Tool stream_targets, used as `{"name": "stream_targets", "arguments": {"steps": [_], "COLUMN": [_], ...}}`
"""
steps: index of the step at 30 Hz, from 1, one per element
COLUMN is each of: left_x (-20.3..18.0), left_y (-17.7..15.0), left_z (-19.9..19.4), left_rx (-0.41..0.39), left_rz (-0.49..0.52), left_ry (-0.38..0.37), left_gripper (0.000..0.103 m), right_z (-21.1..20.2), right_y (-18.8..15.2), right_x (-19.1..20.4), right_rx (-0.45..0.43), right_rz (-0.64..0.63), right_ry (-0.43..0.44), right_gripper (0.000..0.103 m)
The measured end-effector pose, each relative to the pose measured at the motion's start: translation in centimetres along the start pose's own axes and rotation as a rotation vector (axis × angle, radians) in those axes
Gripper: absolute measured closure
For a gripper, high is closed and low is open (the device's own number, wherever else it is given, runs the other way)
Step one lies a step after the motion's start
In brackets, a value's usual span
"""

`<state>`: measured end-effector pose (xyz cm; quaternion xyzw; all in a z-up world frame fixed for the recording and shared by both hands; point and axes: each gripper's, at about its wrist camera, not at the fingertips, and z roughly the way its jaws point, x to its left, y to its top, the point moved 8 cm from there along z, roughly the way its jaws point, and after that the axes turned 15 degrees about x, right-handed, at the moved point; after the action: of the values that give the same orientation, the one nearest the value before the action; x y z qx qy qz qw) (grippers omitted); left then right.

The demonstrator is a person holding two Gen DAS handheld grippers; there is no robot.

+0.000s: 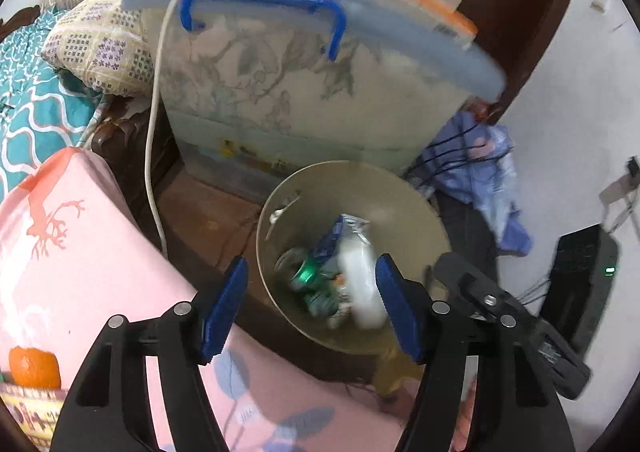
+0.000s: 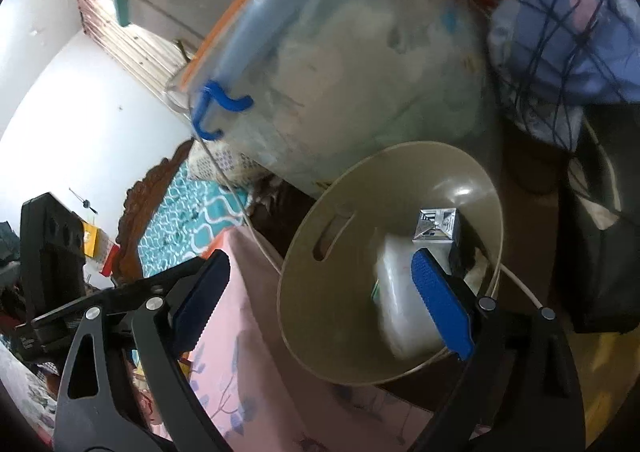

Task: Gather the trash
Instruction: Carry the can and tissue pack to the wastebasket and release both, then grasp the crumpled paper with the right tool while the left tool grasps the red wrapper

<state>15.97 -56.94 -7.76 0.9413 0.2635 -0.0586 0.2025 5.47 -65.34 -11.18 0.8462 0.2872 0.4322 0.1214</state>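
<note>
A beige round trash bin (image 1: 404, 191) stands on the floor beside the bed; it also shows in the right wrist view (image 2: 320, 312). Inside lie a white plastic bottle (image 1: 360, 284), green cans (image 1: 308, 276) and a blue wrapper (image 1: 340, 232). The right wrist view shows the white bottle (image 2: 400, 304) and a silver carton (image 2: 436, 226) in it. My left gripper (image 1: 310, 308) is open and empty above the bin's near rim. My right gripper (image 2: 320, 300) is open and empty over the bin; it also appears at the right of the left wrist view (image 1: 500, 308).
A clear storage box with a blue handle (image 1: 260, 11) and orange-edged lid stands behind the bin. A pink bedsheet (image 1: 80, 252) with an orange (image 1: 34, 368) lies at the left. A white cable (image 1: 154, 171) hangs down. Blue clothes (image 1: 480, 171) and a black device (image 1: 584, 276) are at the right.
</note>
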Motion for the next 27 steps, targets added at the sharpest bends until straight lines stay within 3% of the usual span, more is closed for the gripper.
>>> {"name": "stream_targets", "arguments": {"steps": [3,12,20,27], "left_x": [0.4,6.4,16.1,22.2], "left_y": [-1.8,-13.1,-24.9,-33.5], "left_z": [-2.7,-11.6,-18.6,-21.2], "left_rx": [-0.045,-0.117,-0.165,-0.173], "left_rz": [0.003,-0.080,-0.321,-0.517], "left_ry": [-0.014,0.028,0.145,0.225], "left_gripper": [0.039,0.037,0.036,0.036], "right_z": [-0.3,2.5,6.6,8.4], "right_y": [-1.2,-6.2,-14.1,-22.0], "right_x": [1.4,8.4,16.2,22.3], "right_rx": [0.005,0.133,0.319,0.446], "right_rz": [-0.018,-0.109,-0.228,-0.360], "right_ry": [0.031,0.170,0.242,0.255], "right_gripper": [0.011,0.014,0.018,0.018]}}
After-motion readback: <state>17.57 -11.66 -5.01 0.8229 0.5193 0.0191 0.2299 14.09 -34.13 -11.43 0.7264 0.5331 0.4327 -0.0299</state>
